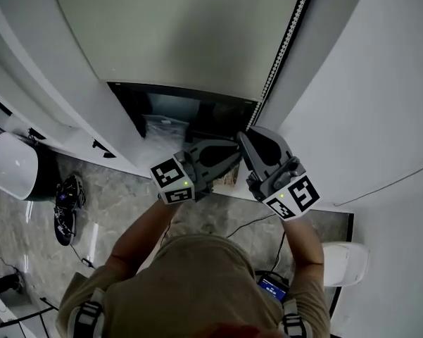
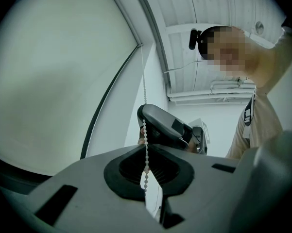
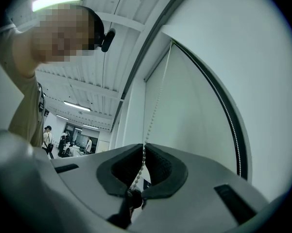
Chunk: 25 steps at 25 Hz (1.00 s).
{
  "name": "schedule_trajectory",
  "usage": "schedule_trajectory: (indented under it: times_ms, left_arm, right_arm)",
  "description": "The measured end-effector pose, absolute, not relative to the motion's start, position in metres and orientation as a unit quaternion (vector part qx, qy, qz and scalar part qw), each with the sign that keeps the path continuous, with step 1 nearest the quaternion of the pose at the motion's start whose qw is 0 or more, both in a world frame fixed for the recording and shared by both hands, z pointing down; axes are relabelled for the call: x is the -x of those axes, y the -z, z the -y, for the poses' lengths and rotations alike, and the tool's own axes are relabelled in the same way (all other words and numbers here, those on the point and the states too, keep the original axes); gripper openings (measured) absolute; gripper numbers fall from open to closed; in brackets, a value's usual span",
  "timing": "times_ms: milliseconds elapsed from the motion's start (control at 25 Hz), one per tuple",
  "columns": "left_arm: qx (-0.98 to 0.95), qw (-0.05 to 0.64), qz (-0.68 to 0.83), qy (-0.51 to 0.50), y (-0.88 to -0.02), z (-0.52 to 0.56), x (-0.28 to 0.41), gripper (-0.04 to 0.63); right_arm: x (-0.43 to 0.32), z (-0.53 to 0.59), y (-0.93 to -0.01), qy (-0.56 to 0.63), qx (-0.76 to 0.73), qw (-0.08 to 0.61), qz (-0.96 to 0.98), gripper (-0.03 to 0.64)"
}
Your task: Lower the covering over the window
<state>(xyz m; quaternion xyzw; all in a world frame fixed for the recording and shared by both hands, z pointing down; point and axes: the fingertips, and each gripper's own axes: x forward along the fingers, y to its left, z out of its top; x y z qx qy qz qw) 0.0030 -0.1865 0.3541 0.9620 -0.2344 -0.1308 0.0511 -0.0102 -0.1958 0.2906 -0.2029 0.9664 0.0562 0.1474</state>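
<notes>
A pale roller blind [image 1: 176,27] covers most of the window, leaving a dark gap [image 1: 190,115] at the bottom. Its bead chain [image 1: 285,44] hangs along the right side of the frame. My left gripper [image 1: 232,157] and right gripper [image 1: 248,139] meet at the chain's lower part. In the left gripper view the chain [image 2: 144,130] runs between the jaws of my left gripper [image 2: 146,147], which is shut on it, with the right gripper [image 2: 160,125] just beyond. In the right gripper view my right gripper [image 3: 145,147] is shut on the chain [image 3: 158,101] beside the blind [image 3: 194,110].
A white rounded object [image 1: 14,166] and a tangle of cables [image 1: 67,210] lie on the floor at the left. A white bin [image 1: 345,263] stands by the wall at the right. People [image 3: 47,135] stand far off in the room behind.
</notes>
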Motion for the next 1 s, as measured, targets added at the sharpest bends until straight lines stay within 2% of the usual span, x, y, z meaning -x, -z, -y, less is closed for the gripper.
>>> schedule_trajectory:
  times_ms: [280, 480, 680, 1000]
  left_arm:
    - [-0.967, 0.050, 0.214, 0.127, -0.355, 0.193, 0.006, 0.025]
    - [-0.972, 0.059, 0.194, 0.119, -0.361, 0.202, 0.043, 0.025]
    - [-0.975, 0.061, 0.173, 0.123, -0.363, 0.211, 0.048, 0.025]
    - [-0.978, 0.070, 0.146, 0.129, -0.375, 0.197, 0.106, 0.025]
  right_arm:
    - [0.018, 0.205, -0.292, -0.048, 0.232, 0.150, -0.960, 0.018]
    - [0.057, 0.214, -0.297, -0.049, 0.257, 0.117, -0.958, 0.018]
    - [0.063, 0.224, -0.296, -0.050, 0.278, 0.104, -0.954, 0.020]
    - [0.121, 0.212, -0.305, -0.057, 0.304, 0.089, -0.947, 0.020]
